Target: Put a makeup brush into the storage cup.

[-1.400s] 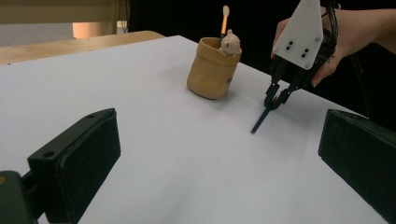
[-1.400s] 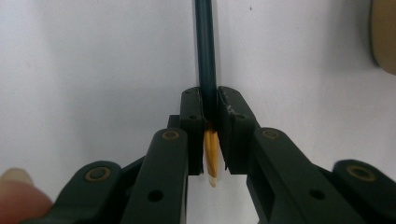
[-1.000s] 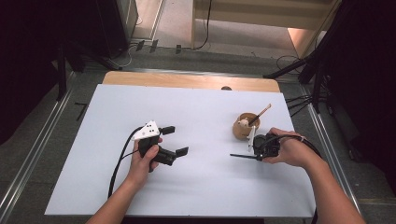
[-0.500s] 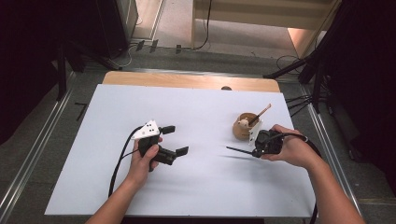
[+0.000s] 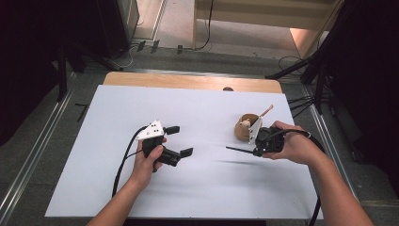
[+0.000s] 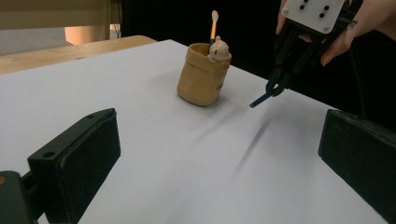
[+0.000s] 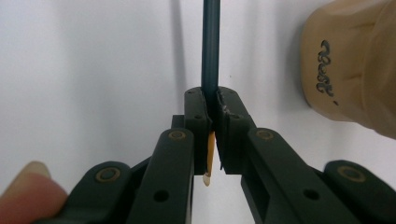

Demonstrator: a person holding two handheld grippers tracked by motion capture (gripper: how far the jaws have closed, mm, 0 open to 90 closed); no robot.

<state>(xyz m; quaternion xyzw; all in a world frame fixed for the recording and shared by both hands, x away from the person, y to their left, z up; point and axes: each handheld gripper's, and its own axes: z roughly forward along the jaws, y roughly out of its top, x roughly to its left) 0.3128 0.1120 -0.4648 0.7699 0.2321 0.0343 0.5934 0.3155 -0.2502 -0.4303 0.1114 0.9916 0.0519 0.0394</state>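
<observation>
The right gripper (image 5: pixel 256 151) grasps a thin dark pencil (image 5: pixel 239 150) between its clenched fingers, above the white tabletop (image 5: pixel 207 188). The left gripper (image 5: pixel 179 141) has its fingers released. A tan ceramic holder (image 6: pixel 203 74) stands near the pencil.

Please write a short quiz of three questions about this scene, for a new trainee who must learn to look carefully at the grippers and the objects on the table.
1. True or false: the right gripper has its fingers shut on a thin dark pencil.
2. Which describes the left gripper? A) shut on a cup B) open, holding nothing C) resting inside the holder
3. What stands in the tan holder on the white table sheet?

Key
1. True. The pencil sticks out forward between the fingers, above the sheet and not touching it.
2. B. Its fingers stand wide apart with only the sheet between them.
3. One light stick with a rounded tip; a small figure sits at the rim.
</observation>
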